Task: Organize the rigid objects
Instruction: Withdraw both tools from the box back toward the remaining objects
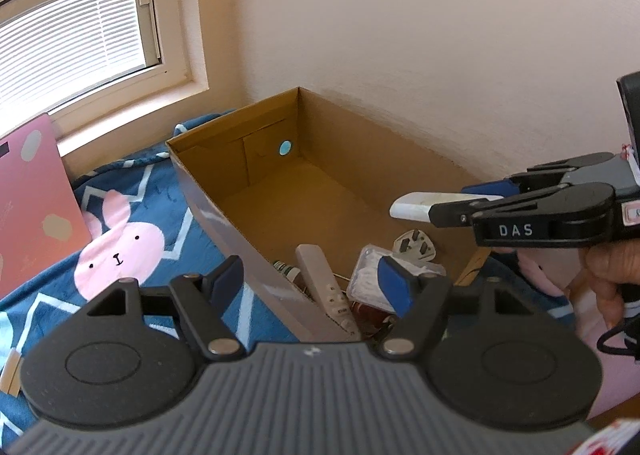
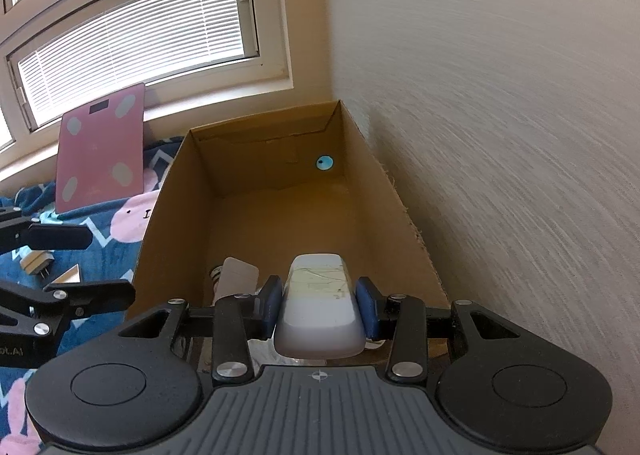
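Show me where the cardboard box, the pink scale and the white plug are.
Box point(image 2: 176, 223): right wrist view, its left wall.
Scale point(image 2: 100, 147): right wrist view, middle of its face.
Plug point(image 1: 416, 247): left wrist view, its pronged face.

A home bedroom: bunny-print blanket point(image 1: 120, 251), blinded window point(image 2: 132, 35), pink bathroom scale point(image 2: 100, 147) against the sill.

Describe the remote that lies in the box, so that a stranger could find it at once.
Find the open cardboard box that stands against the wall on the blue blanket. At its near end lie several small things; the remote is among them, leaning towards the near left wall. It alone is long, slim and white with small buttons, unlike the white plug and the clear case beside it.
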Motion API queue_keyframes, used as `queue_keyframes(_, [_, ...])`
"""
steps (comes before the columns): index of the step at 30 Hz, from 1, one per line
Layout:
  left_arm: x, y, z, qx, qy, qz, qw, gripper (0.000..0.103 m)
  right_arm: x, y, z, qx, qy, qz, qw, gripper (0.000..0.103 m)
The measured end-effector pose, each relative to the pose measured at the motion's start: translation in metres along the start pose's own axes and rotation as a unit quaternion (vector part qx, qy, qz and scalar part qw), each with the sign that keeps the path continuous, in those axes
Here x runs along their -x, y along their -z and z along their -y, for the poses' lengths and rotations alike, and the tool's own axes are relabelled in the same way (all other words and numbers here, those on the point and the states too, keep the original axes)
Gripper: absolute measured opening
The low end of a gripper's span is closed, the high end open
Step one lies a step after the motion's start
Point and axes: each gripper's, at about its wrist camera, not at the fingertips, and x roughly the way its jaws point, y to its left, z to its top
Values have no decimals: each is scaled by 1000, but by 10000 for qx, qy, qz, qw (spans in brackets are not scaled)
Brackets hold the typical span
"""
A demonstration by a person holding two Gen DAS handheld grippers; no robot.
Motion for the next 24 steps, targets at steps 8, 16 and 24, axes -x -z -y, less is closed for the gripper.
queue_keyframes(8, [3, 6, -5, 89, -28, -3, 10000, 70, -3, -3, -1, -59, 90, 165, 9998, 70])
queue_keyframes(16, [10, 17, -19, 205, -106, -22, 9997, 70, 3, 4, -14, 295, 225, 248, 9990, 72])
queue_keyframes(24, [26, 26, -31, 315, -208, 26, 9993, 70, 9, 7, -29, 446, 249, 242, 9984, 72])
